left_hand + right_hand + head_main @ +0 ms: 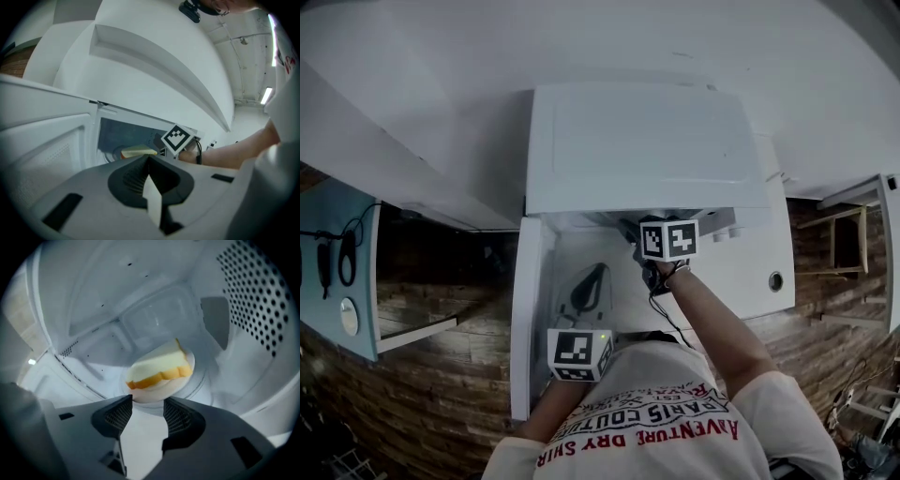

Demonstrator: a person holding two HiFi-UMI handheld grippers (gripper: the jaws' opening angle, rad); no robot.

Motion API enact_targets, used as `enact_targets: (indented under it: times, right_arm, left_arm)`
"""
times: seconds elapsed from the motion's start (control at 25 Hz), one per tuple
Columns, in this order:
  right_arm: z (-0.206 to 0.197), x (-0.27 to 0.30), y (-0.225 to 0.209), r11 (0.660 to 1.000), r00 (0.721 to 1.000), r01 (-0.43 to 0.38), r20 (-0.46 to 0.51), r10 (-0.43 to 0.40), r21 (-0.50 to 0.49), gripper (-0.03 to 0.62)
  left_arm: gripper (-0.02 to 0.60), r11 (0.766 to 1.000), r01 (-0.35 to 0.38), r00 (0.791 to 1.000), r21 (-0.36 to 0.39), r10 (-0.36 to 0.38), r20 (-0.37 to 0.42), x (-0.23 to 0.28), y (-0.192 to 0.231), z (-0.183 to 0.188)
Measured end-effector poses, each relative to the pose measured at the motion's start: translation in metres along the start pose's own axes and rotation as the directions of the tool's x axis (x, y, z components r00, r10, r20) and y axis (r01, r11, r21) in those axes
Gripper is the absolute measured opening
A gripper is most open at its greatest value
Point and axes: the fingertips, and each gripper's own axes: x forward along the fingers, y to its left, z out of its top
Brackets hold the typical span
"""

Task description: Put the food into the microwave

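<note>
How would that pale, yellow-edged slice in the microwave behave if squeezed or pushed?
The slice looks soft and spongy, probably denting if squeezed. Lying flat on its plate, it shouldn't roll, though a push might slide it.

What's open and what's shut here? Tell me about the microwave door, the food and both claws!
Microwave door: swung open.
Food: a slice lying on a small plate inside the microwave, not held.
Right claw: open and empty, right in front of the food.
Left claw: shut, outside the microwave.
</note>
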Motion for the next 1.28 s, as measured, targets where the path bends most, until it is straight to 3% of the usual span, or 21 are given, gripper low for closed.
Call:
enact_targets:
  times: [0.16,0.32,0.48,0.6,0.72,0.8,1.0,1.28]
  right_arm:
    - [-0.005,0.000,0.000,0.980,0.997,0.071,-0.024,-0.077,-0.187,0.215]
    - [-0.011,0.001,-0.001,0.922,0.984,0.117,-0.086,-0.159,-0.370,0.215]
    - [-0.017,0.000,-0.003,0.873,0.962,0.121,-0.159,-0.220,-0.472,0.205]
    - [-0.019,-0.001,-0.005,0.865,0.953,0.127,-0.182,-0.242,-0.485,0.156]
    - [-0.013,-0.007,-0.006,0.854,0.960,0.157,-0.127,-0.250,-0.496,0.102]
    - [-0.011,-0.013,-0.006,0.868,0.967,0.172,-0.089,-0.240,-0.467,0.047]
    - [-0.010,-0.035,0.012,0.919,0.990,0.138,0.016,-0.142,-0.370,0.014]
    - [-0.004,-0.101,0.036,0.902,0.970,0.144,0.240,-0.046,-0.406,0.012]
  left_arm:
    - [0.006,1.000,-0.006,1.000,-0.012,0.007,0.008,0.000,0.002,0.002]
    - [0.006,1.000,-0.013,1.000,-0.019,0.013,0.013,0.000,0.006,0.003]
    - [0.006,0.999,-0.023,0.999,-0.022,0.023,0.021,0.000,0.008,0.005]
    - [0.006,0.999,-0.026,0.999,-0.027,0.026,0.022,0.001,0.010,0.006]
    - [0.006,0.999,-0.022,1.000,-0.027,0.022,0.022,0.002,0.009,0.007]
    - [0.006,0.999,-0.021,1.000,-0.026,0.022,0.022,0.002,0.009,0.006]
    - [0.007,1.000,-0.029,0.999,-0.013,0.029,0.031,0.002,0.005,0.010]
    - [0.006,0.998,-0.069,0.996,0.006,0.068,0.066,-0.004,-0.014,0.021]
